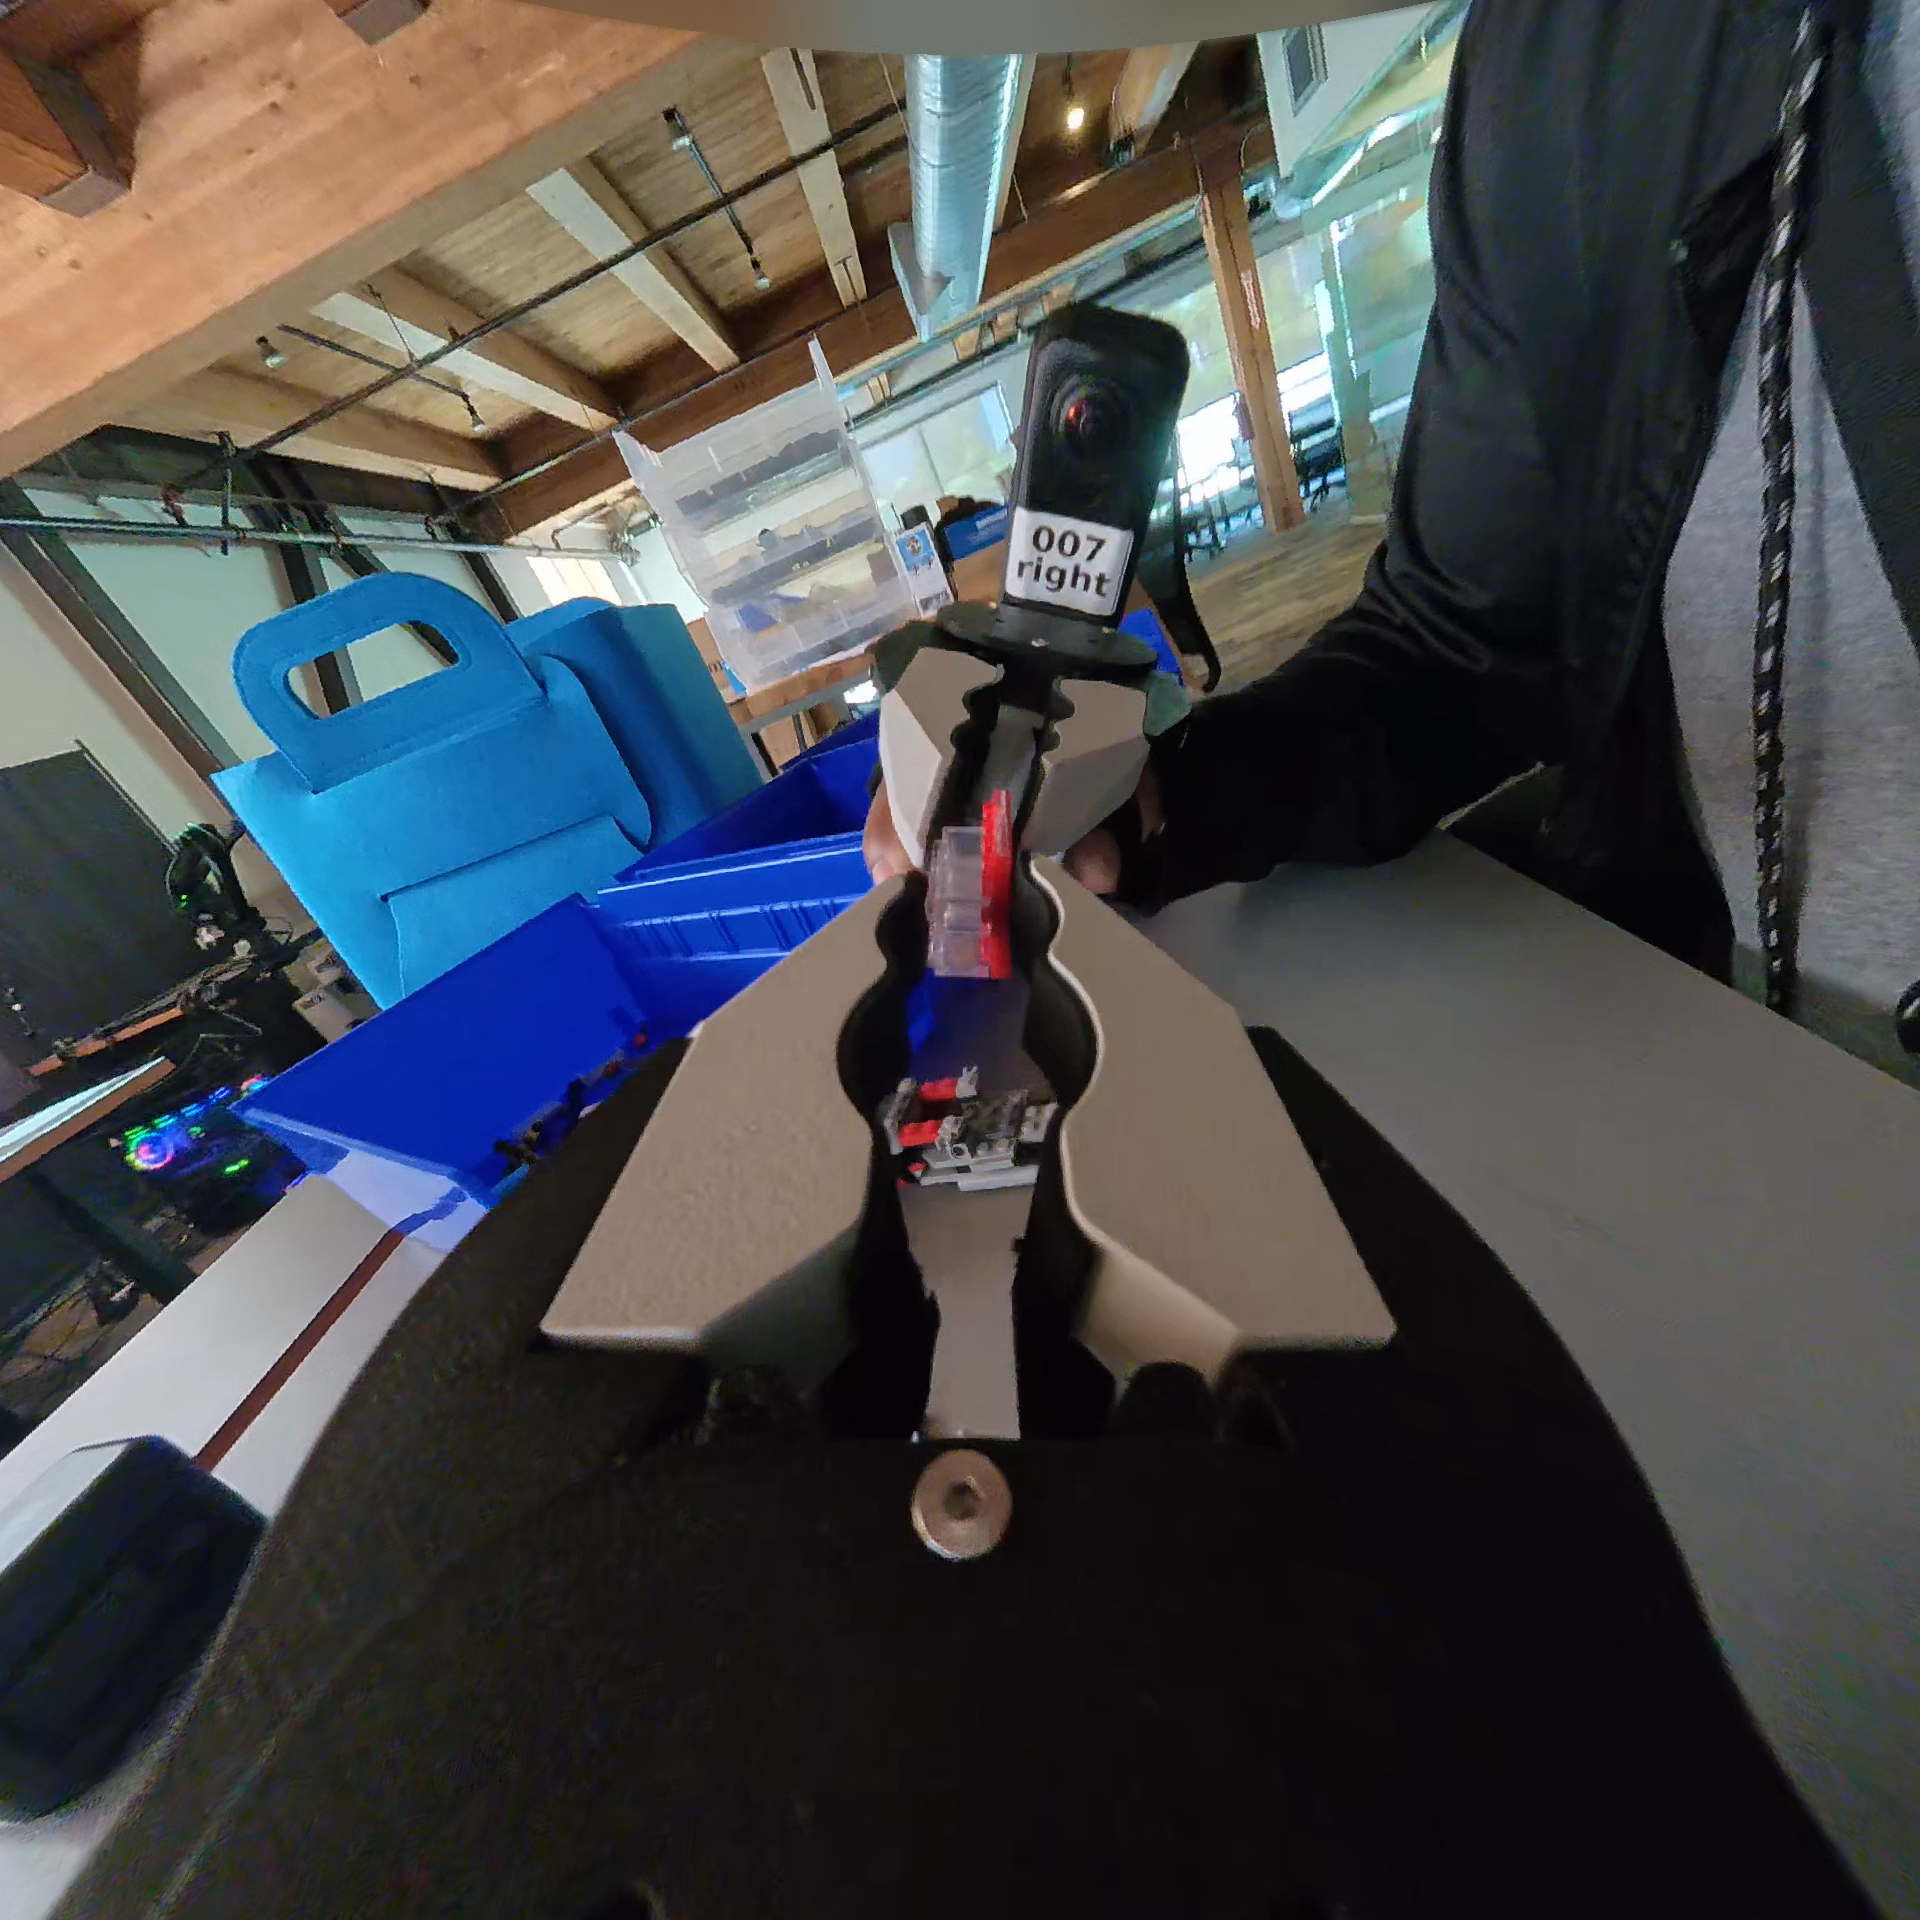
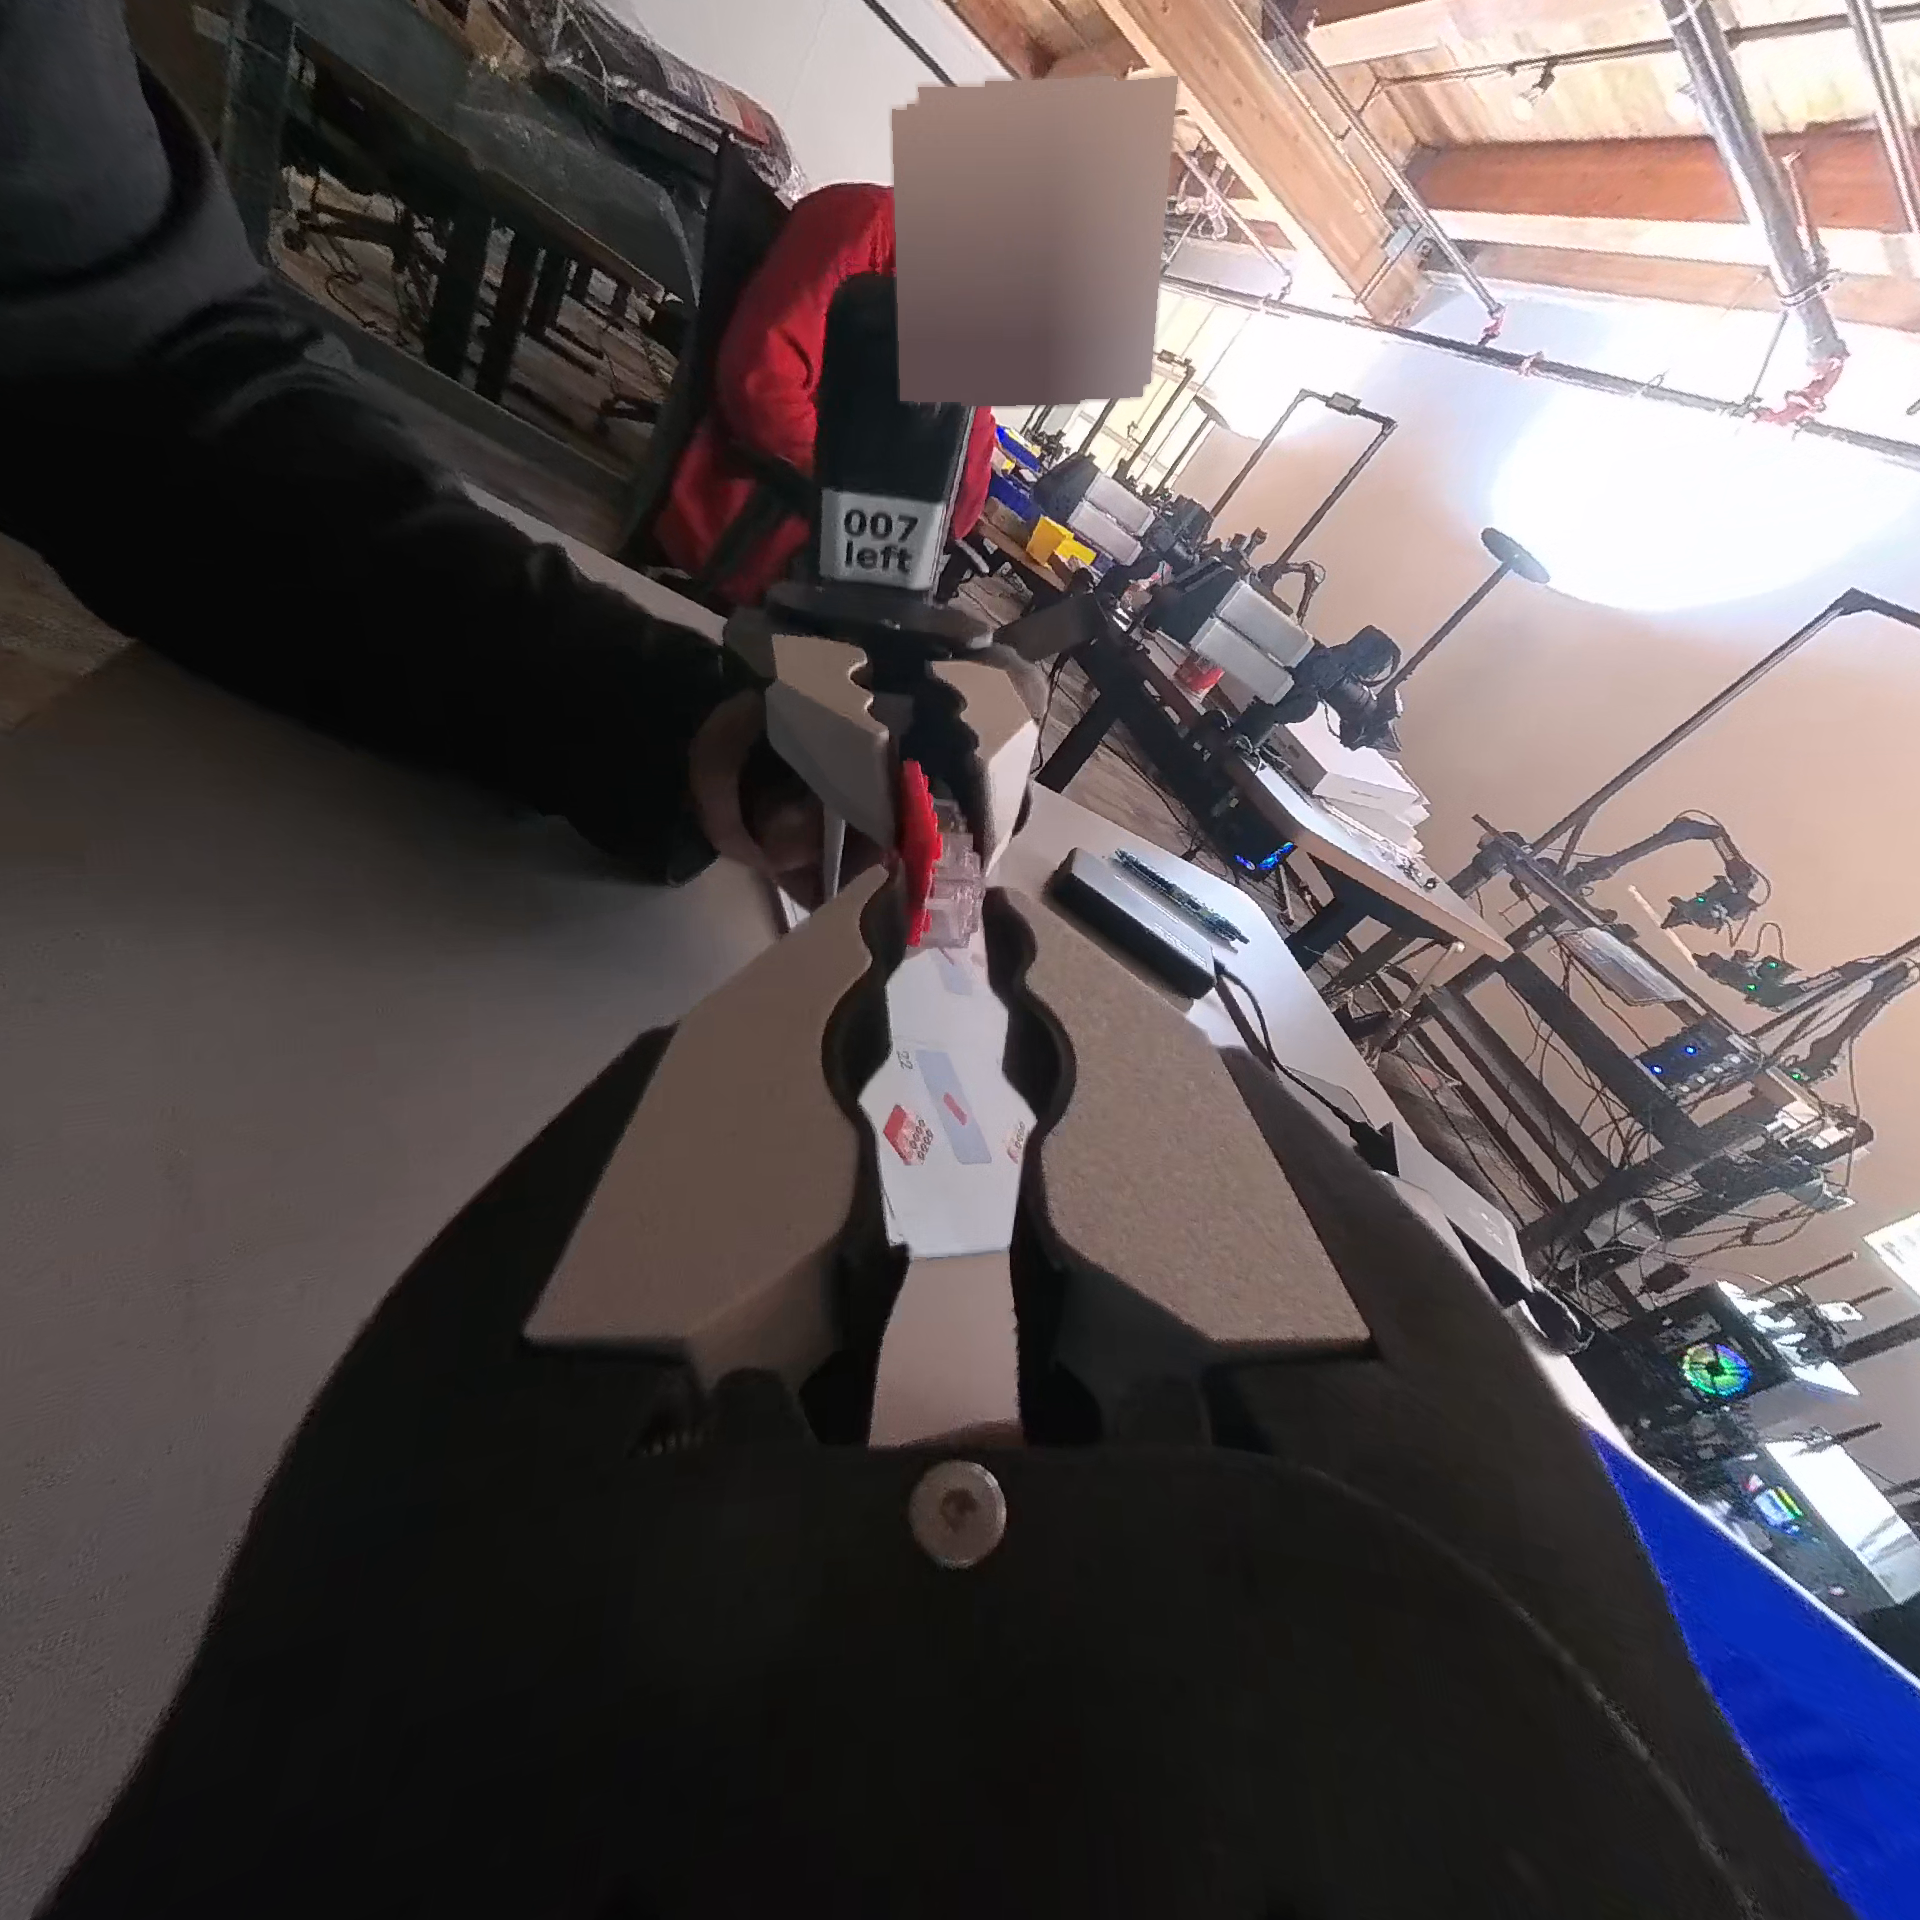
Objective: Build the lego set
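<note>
A small piece, a red plate with clear bricks on its side, is held in the air between my two grippers, which face each other tip to tip. My left gripper is shut on its near end. My right gripper is shut on its far end. In the right wrist view the red plate and clear bricks sit between my right gripper and the left gripper. A partly built red, black and white model lies on the grey table below.
Blue bins and a blue felt bag stand past the table's left side. An open instruction booklet lies on the table under my right gripper, with a black device behind it. A person in a red jacket sits beyond. Both grippers' tips are close together, under 4 cm apart.
</note>
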Action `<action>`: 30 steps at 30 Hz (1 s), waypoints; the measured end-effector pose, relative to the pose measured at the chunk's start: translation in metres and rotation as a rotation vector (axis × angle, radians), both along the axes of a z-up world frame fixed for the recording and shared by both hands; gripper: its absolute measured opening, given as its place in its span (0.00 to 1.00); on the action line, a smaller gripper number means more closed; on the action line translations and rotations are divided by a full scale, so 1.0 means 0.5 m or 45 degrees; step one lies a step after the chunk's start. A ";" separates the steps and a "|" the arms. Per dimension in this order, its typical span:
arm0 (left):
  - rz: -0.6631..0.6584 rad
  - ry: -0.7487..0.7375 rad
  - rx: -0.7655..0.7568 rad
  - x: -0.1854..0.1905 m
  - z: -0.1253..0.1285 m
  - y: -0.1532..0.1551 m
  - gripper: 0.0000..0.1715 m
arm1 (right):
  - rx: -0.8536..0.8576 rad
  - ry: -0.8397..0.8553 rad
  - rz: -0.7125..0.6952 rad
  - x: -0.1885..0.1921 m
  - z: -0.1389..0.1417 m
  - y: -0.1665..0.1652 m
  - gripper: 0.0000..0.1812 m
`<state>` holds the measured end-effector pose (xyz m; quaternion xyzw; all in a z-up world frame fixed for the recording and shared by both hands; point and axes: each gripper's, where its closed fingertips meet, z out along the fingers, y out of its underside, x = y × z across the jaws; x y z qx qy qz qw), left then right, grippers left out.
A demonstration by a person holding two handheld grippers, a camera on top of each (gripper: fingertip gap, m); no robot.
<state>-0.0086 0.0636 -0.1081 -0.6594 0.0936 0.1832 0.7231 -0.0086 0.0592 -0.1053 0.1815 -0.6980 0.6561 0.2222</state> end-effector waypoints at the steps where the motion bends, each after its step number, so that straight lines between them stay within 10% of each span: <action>1: -0.012 -0.014 0.021 0.000 0.002 0.000 0.09 | -0.012 -0.019 0.004 0.001 0.003 0.000 0.09; 30: -0.284 -0.209 0.253 0.035 0.033 0.007 0.09 | -0.138 -0.257 0.154 0.036 0.035 -0.002 0.09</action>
